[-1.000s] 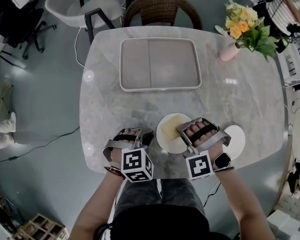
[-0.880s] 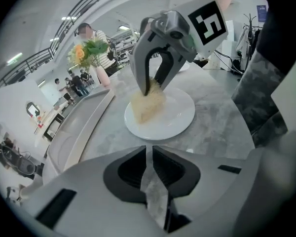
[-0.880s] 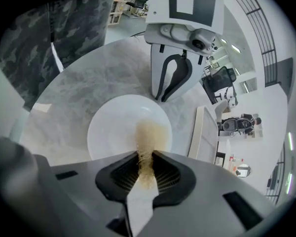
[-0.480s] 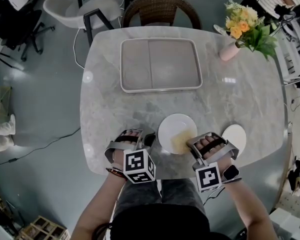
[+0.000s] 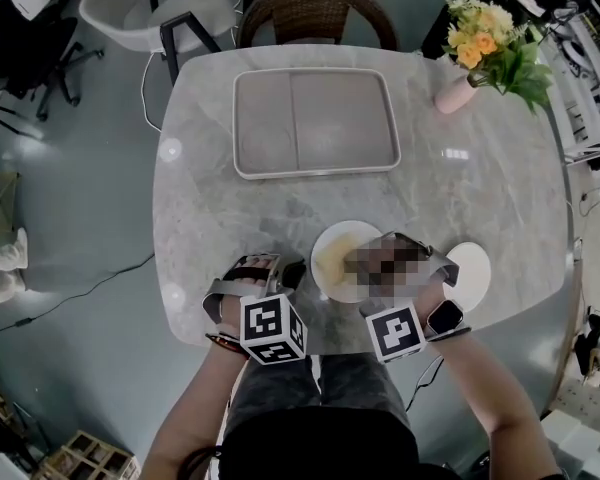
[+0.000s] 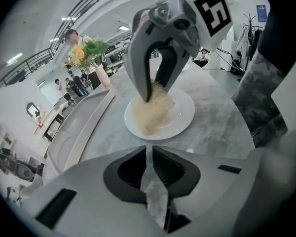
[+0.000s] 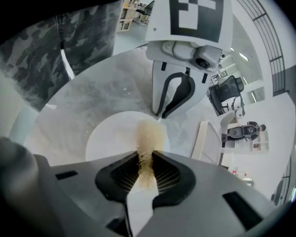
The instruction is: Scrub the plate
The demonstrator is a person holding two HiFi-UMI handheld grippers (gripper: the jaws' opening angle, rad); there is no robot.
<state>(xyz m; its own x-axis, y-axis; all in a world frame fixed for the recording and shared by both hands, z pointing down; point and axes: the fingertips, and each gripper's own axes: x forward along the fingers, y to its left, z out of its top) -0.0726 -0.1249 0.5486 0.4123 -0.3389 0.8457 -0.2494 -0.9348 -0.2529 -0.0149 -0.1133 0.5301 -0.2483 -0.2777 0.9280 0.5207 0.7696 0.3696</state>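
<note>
Your right gripper has swung back onto the plate at the table's near edge, jaws clamped on the scrub pad, so scrubbing looks under way; your left gripper sits pinched together and empty beside the rim.

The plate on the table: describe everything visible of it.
The plate is round, plain white and shallow, glossy like ceramic, with a low raised rim. It lies flat on the grey marbled table, near the edge closest to the person. A pale yellow fibrous scrub pad, clamped in the right claw, rests on its middle. No chips or cracks show.
</note>
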